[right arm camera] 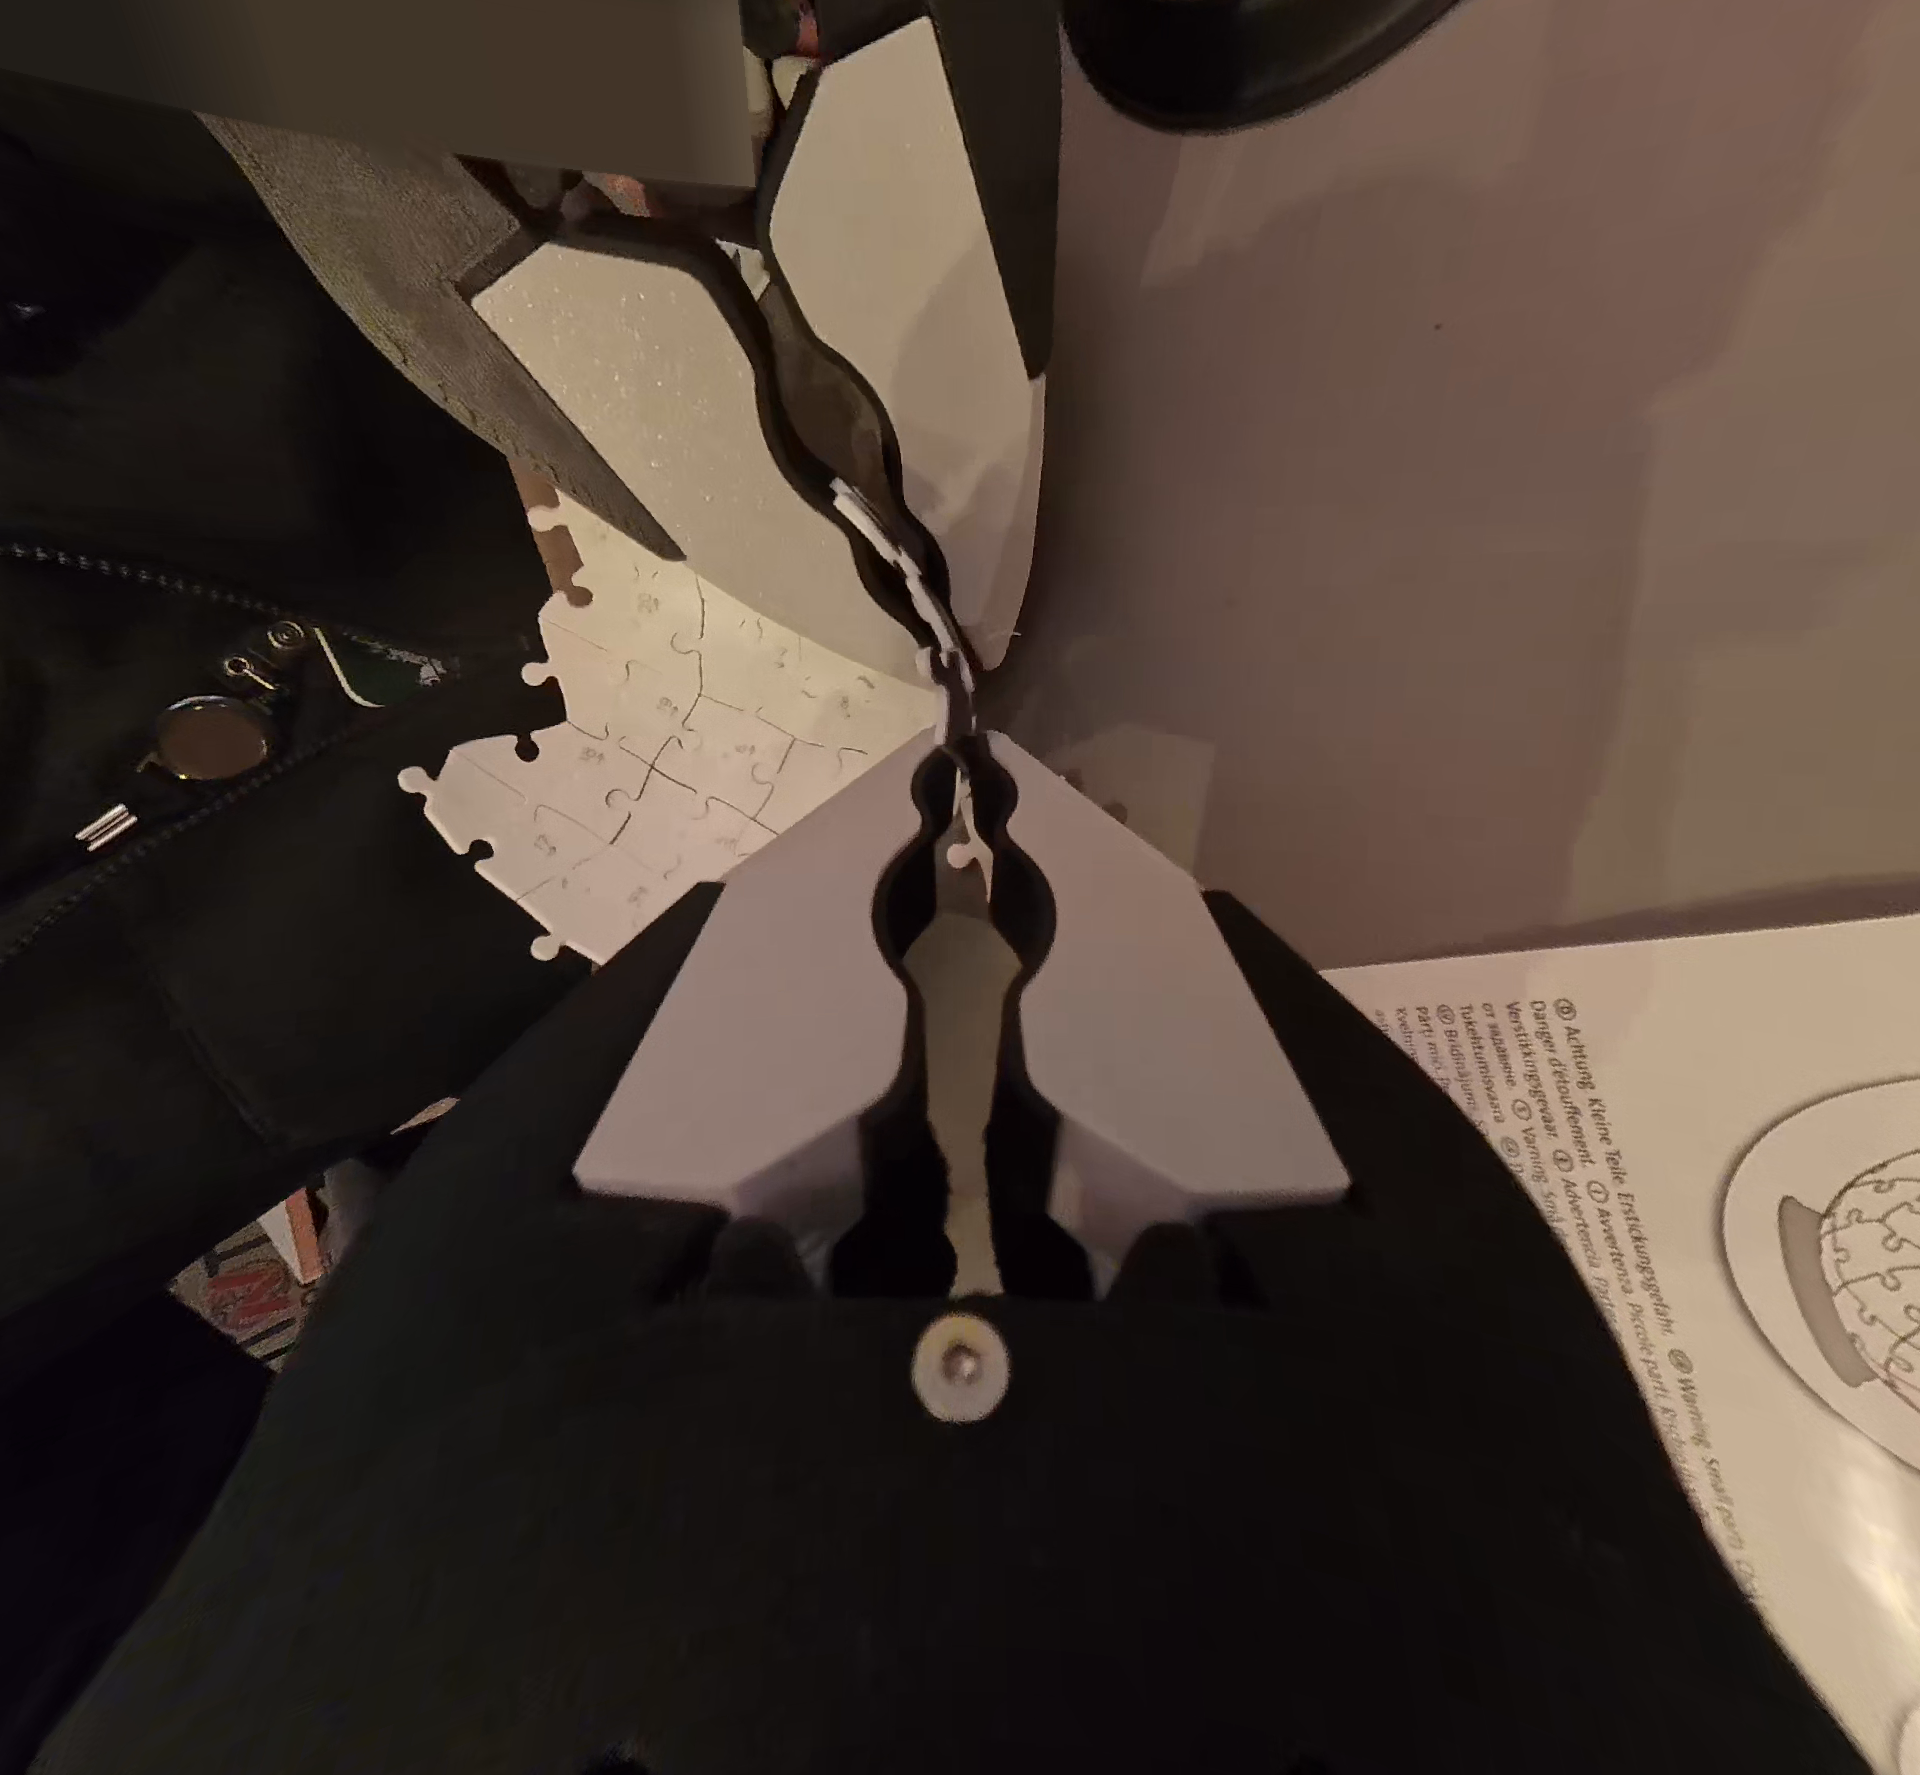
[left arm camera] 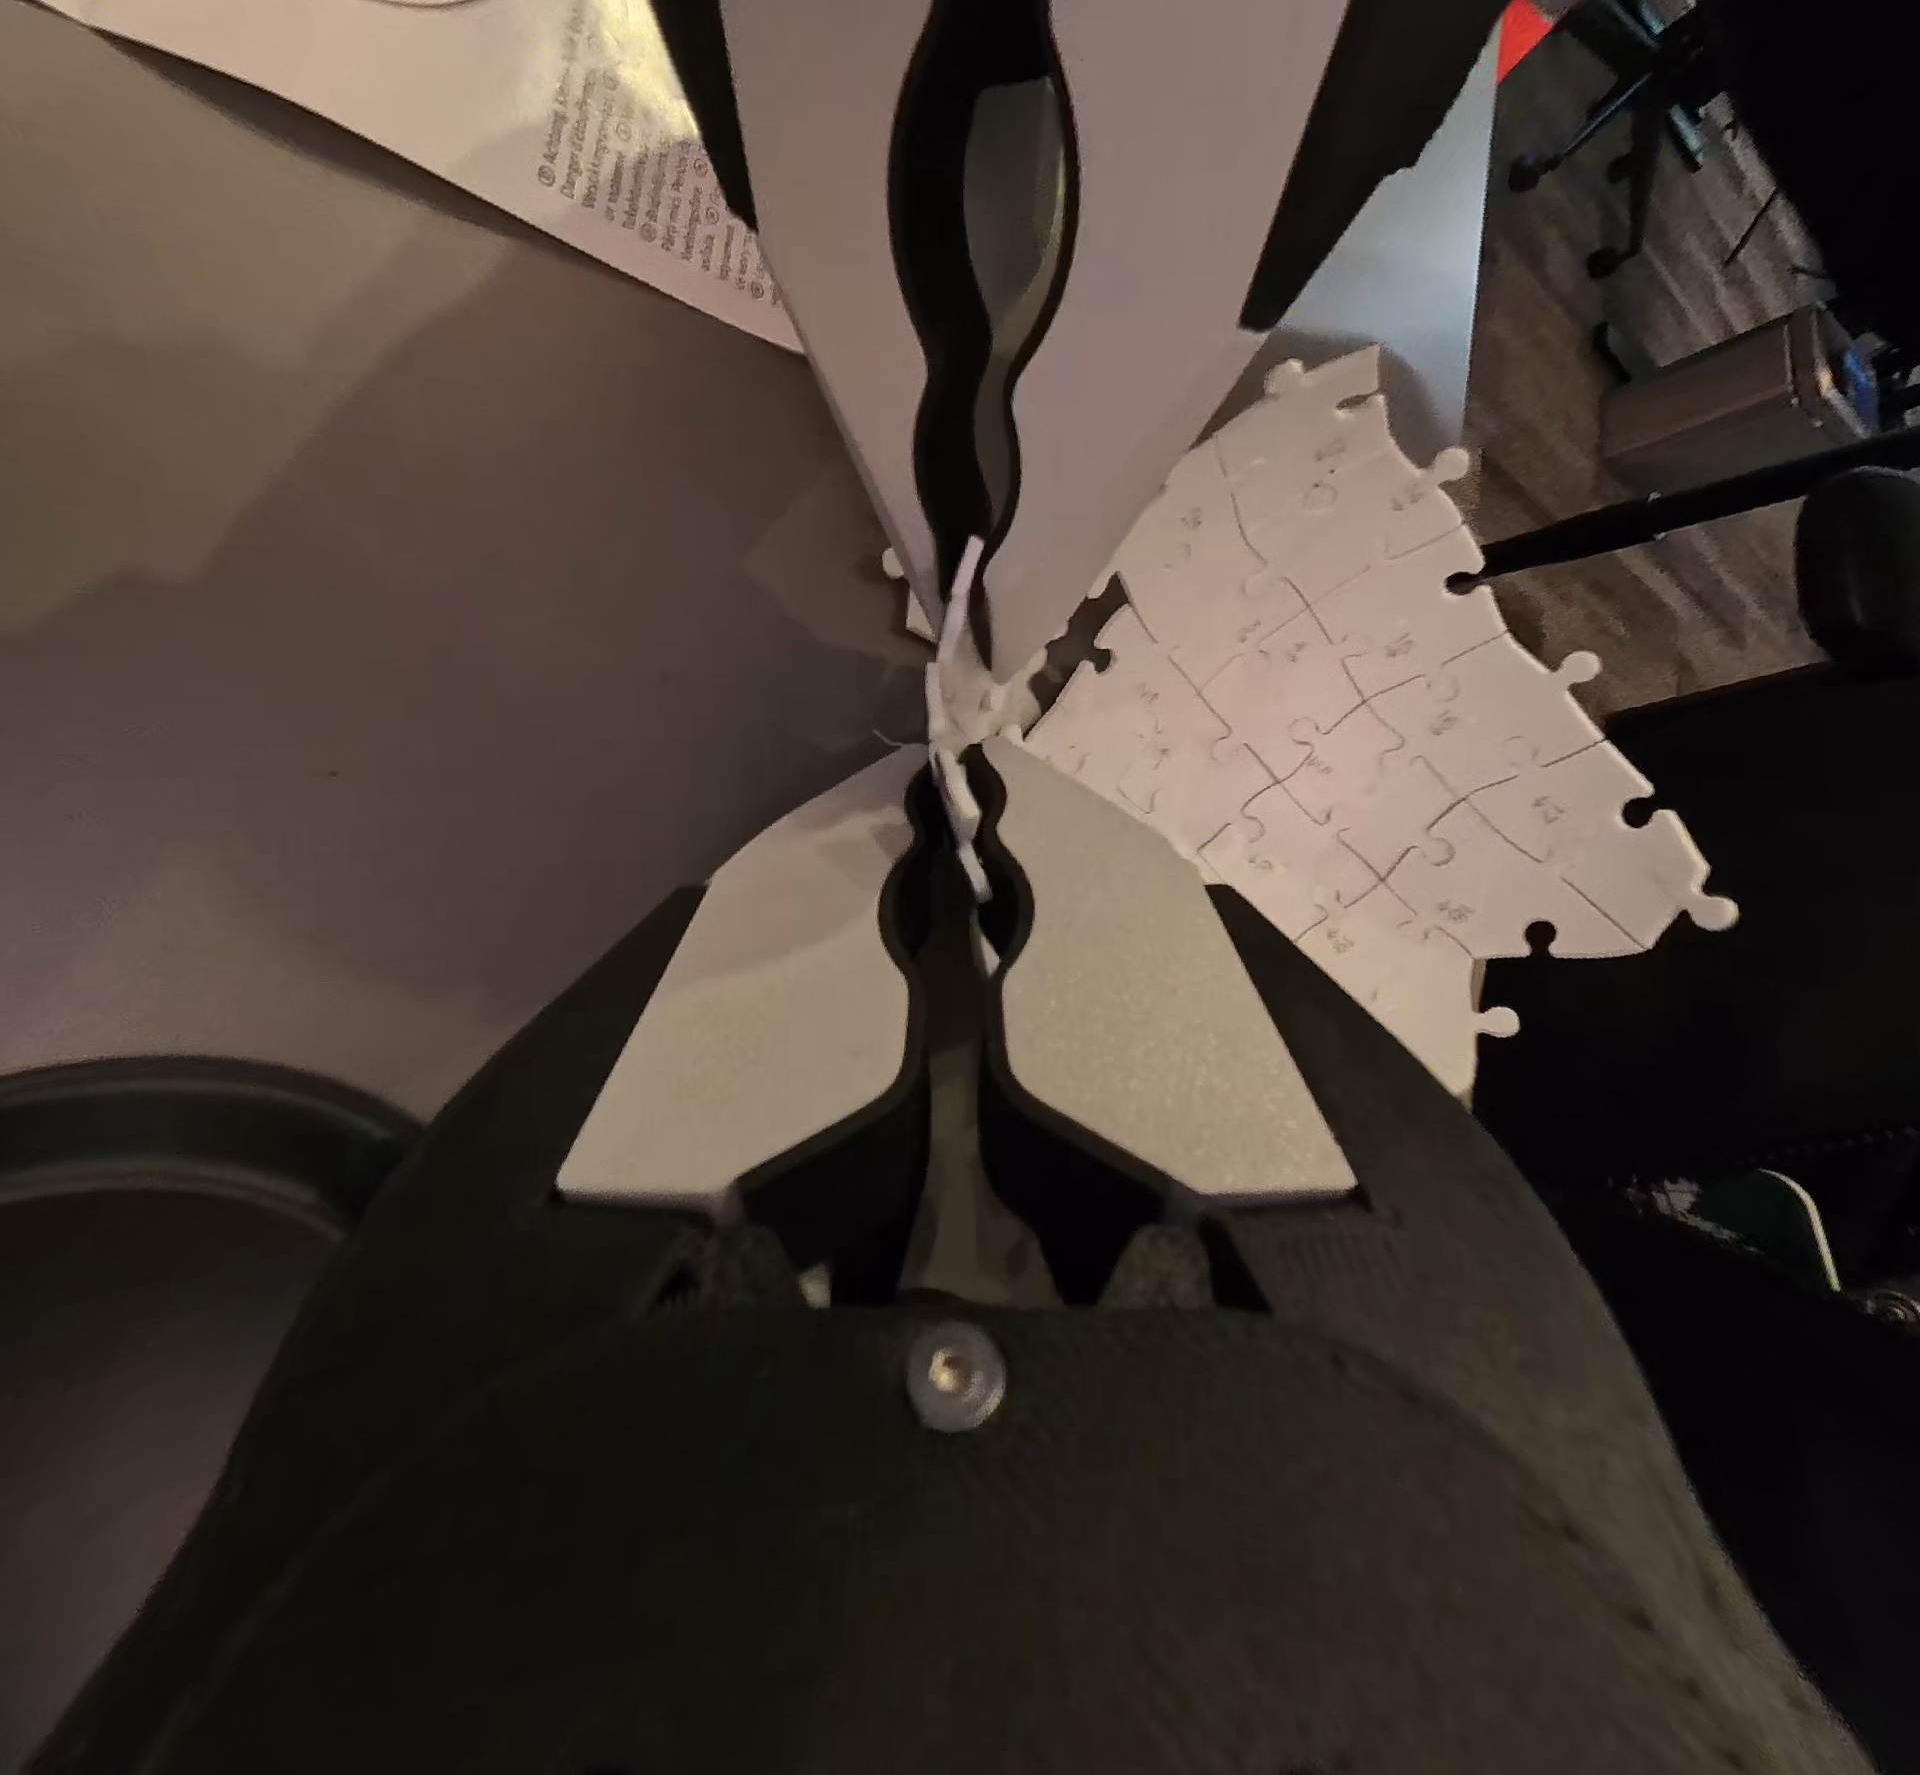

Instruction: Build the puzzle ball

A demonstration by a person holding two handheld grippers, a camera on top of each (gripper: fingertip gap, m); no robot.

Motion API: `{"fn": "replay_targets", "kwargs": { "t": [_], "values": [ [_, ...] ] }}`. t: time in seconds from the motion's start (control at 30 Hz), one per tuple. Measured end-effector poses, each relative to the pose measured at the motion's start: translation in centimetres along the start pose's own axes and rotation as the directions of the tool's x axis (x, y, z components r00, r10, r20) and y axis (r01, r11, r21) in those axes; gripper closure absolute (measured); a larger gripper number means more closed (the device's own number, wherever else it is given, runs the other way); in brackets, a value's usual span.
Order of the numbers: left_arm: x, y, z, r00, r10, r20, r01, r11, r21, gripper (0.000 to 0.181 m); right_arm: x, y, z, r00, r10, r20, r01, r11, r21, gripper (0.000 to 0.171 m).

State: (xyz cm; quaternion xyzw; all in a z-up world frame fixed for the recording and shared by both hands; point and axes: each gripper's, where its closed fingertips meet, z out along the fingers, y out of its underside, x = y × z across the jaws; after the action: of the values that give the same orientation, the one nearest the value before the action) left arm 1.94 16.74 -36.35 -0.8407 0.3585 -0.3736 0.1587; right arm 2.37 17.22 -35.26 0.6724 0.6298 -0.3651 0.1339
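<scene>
Puzzle ball section (left arm camera: pixel 1340 717) — white, numbered pieces — edge pinched between both grippers' fingers (left arm camera: pixel 1049 852), tip to tip.

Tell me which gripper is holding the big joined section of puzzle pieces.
The left gripper: its jaws clamp the joined section by its edge, and it fans out alongside. The right gripper pinches only a single piece at the seam.

The joined puzzle section (left arm camera: pixel 1340 717) is white, crossed by thin dark interlocking seam lines with small faint grey markings on each piece, and the bench (left arm camera: pixel 364 582) under it is plain grey-brown. Both the left claw (left arm camera: pixel 961 790) and the right claw (right arm camera: pixel 961 759) are black with pale grey-white finger faces. The instruction sheet (right arm camera: pixel 1662 1206) is white with black print and a grey line drawing, and the curved rim (right arm camera: pixel 1247 42) is glossy black.
</scene>
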Motion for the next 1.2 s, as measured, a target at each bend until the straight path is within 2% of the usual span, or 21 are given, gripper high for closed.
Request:
{"fn": "replay_targets", "kwargs": {
  "t": [0.33,0.67,0.9,1.03,1.2],
  "values": [
    [0.0,0.0,0.0,0.999,0.044,0.004,-0.044,0.999,0.001,0.178,-0.1,0.1,0.0,0.999,0.021,0.029,-0.021,1.0,0.001,0.171],
    [-0.2,0.1,0.3,1.0,-0.027,-0.015,0.027,1.0,0.004,0.172,0.8,0.1,0.4,0.993,0.004,-0.115,-0.003,1.0,0.002,0.17],
    [-0.3,0.4,0.5,0.999,-0.048,-0.021,0.048,0.999,-0.015,0.174,0.9,0.4,0.7,0.991,-0.029,-0.134,0.029,1.0,-0.008,0.17],
    [-0.3,0.1,0.2,0.996,-0.082,-0.035,0.082,0.997,0.001,0.164,1.1,0.5,0.7,0.992,-0.032,-0.122,0.031,0.999,-0.01,0.17],
    [-1.2,0.2,-0.7,0.996,-0.08,0.032,0.08,0.997,0.02,0.155,1.3,0.5,1.0,0.994,-0.016,-0.109,0.015,1.0,-0.009,0.17]
  ]
}}
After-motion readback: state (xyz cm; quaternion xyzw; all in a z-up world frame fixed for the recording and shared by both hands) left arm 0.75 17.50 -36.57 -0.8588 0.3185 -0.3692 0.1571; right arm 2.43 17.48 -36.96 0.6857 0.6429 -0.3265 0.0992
